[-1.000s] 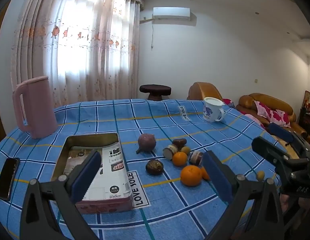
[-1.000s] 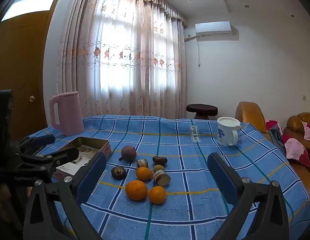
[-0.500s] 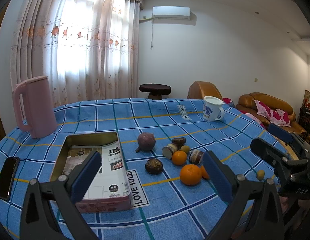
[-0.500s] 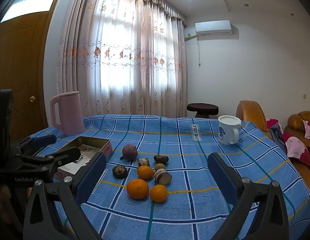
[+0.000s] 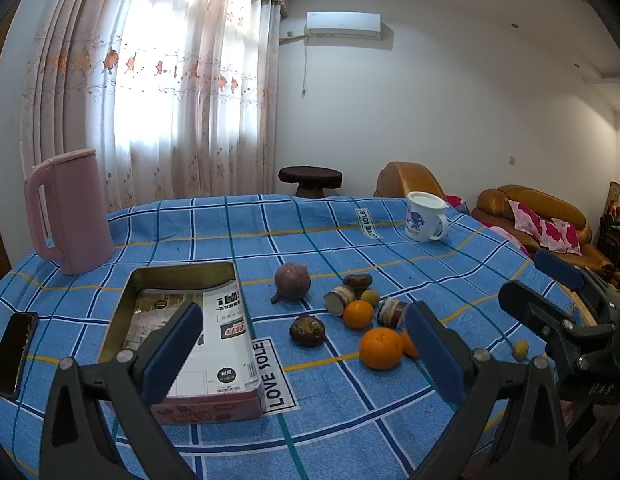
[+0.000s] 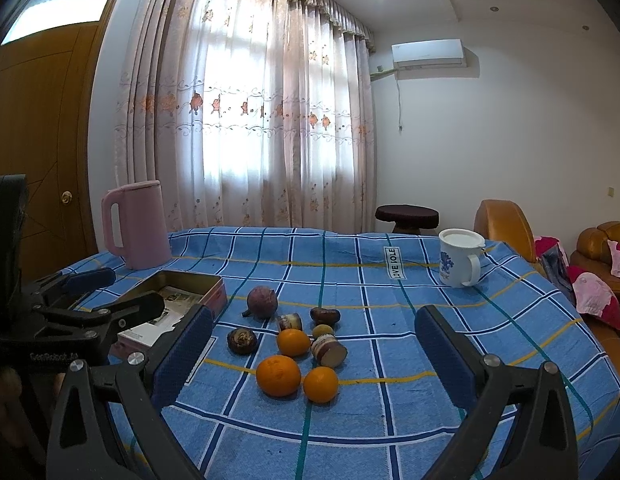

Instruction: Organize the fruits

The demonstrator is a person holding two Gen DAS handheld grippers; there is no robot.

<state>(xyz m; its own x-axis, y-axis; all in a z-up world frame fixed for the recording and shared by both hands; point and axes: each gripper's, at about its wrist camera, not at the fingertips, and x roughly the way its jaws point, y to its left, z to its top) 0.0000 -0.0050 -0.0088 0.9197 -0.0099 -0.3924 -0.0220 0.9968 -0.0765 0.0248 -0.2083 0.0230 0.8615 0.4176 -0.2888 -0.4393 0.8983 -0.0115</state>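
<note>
Three smooth, round oranges (image 6: pixel 278 375) sit in a loose cluster on the blue checked tablecloth (image 6: pixel 390 400), the largest nearest the right wrist camera with a smaller one (image 6: pixel 320 384) touching its side and a third (image 6: pixel 293 342) just behind. Around them lie duller, rougher things: a dark wrinkled ball (image 6: pixel 241 341), a purple-red round fruit with a short stalk (image 6: pixel 262 302), two short brown cut pieces showing pale flat ends (image 6: pixel 329 350), a glossy brown lump (image 6: pixel 325 315) and a small yellow-green fruit (image 6: pixel 322 331). One more small yellow fruit (image 5: pixel 520 349) lies apart near the table's right edge.

Left of the fruit stands a shallow rectangular metal tin (image 5: pixel 127 292) with pink outer walls and printed paper lying inside it. A matte pink jug (image 5: pixel 69 212) stands behind the tin, a white lidded mug with a blue print (image 5: pixel 424 217) stands far across the cloth, and a dark phone (image 5: pixel 13 354) lies flat at the left edge.

The left gripper (image 5: pixel 301 344) hangs above the cloth with its blue padded fingers spread wide, holding nothing; its left finger covers part of the tin and its right finger hides part of one orange. The right gripper (image 6: pixel 314 350) is likewise wide open and empty, framing the fruit cluster between its fingers.
</note>
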